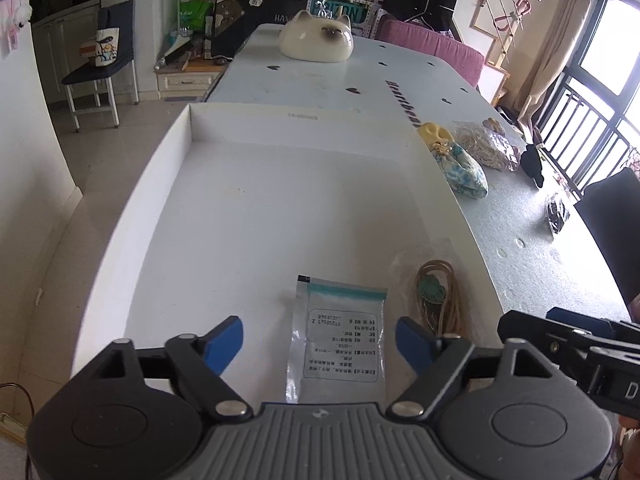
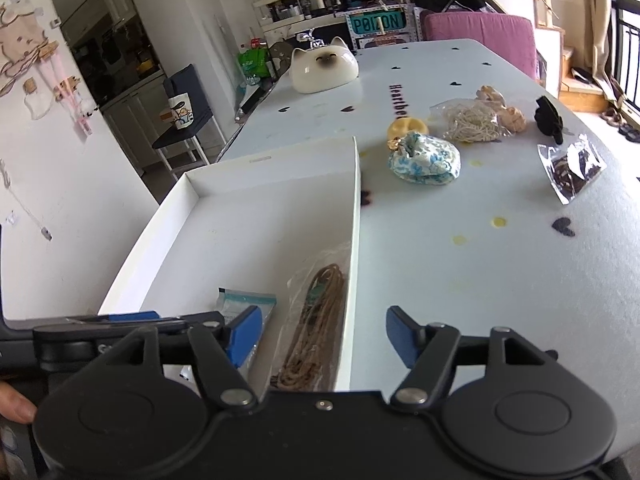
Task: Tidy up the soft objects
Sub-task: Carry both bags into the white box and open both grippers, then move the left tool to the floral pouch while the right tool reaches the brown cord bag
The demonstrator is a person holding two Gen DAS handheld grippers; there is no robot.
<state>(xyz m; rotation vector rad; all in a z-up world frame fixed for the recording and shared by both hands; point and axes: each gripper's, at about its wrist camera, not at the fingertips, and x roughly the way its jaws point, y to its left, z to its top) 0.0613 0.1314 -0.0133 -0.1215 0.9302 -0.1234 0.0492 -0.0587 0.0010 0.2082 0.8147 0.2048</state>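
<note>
Both grippers hover over the near end of the white tray [image 1: 192, 120], which sits on the left side of the table [image 2: 500, 280]. The left gripper [image 1: 319, 344] has its jaws spread wide with nothing pinched; the sachet [image 1: 340, 332] lies flat on the tray floor beneath the gap, free of the pads. The right gripper [image 2: 324, 338] is spread too, empty, straddling the tray's right wall, with the bagged cord [image 2: 316, 320] lying in the tray just beside that wall.

The soft things yet to be tidied lie far right on the table: a floral pouch [image 2: 426, 164] nearest the tray, a yellow piece [image 2: 406, 125] touching its far side, a bag of pale string [image 2: 470, 122], tan knots [image 2: 508, 114], a black piece [image 2: 549, 116] and a clear bag of dark bands [image 2: 570, 168].

All look light and limp. The pouch should squash under the pads and will likely sag, so I would take it across its puffed middle or at the gathered neck on its left. The plastic bags are probably slick and crinkly; pinching through the film into the bulk of the contents seems safer than a bare corner, which may slip. The ceramic-looking cat [image 2: 324, 70] far off appears hard and is no part of this.
</note>
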